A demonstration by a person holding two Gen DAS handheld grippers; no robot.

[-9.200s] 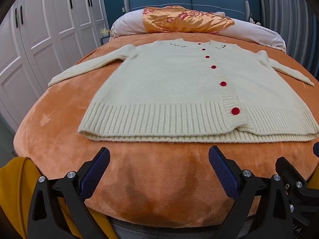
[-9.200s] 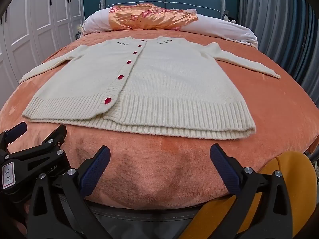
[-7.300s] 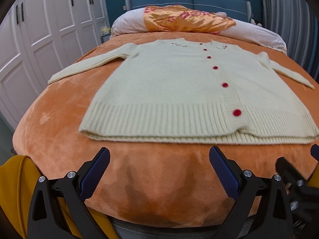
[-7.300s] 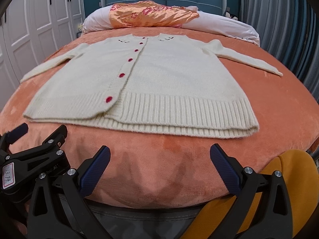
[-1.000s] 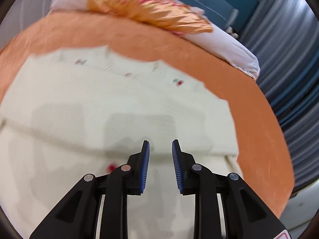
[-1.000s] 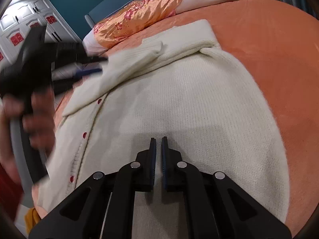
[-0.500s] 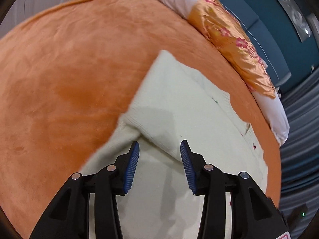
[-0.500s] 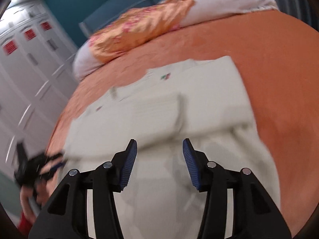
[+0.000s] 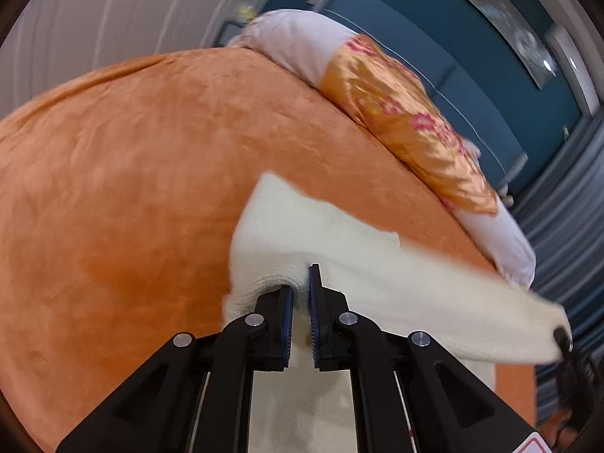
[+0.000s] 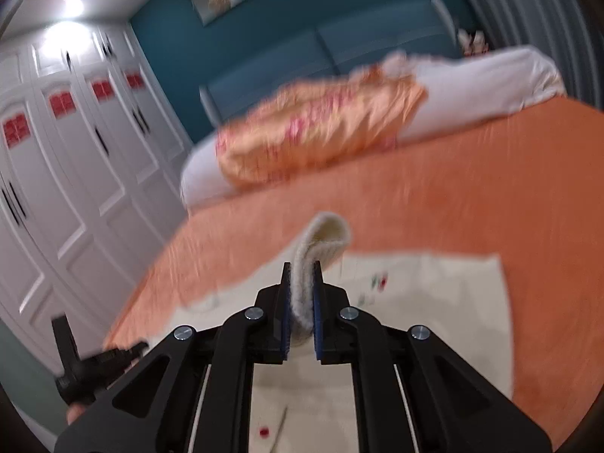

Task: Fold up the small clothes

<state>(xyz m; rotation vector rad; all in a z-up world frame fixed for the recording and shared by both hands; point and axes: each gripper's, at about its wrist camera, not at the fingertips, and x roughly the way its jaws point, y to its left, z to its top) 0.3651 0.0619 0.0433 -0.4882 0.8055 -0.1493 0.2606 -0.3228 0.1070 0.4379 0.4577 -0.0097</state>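
A cream knit cardigan (image 9: 362,260) with red buttons lies on the orange bedspread (image 9: 132,173), its sleeves folded in. My left gripper (image 9: 299,294) is shut on the cardigan's ribbed edge and lifts it off the bed. My right gripper (image 10: 302,283) is shut on another part of the ribbed edge (image 10: 321,238), which curls up between the fingers. The cardigan's body (image 10: 434,309) spreads flat below it, with small embroidery near the collar. The right gripper also shows at the far right of the left wrist view (image 9: 566,339), holding the lifted edge. The view is blurred.
An orange floral satin quilt (image 9: 407,128) and white pillows (image 10: 483,75) lie at the head of the bed. White wardrobe doors (image 10: 68,173) stand on the left. Grey curtains (image 9: 566,204) hang on the right. The left gripper shows at lower left of the right wrist view (image 10: 94,370).
Both grippers were open over the cardigan half a second ago; now both are shut on its ribbed edge and have lifted it off the bed.
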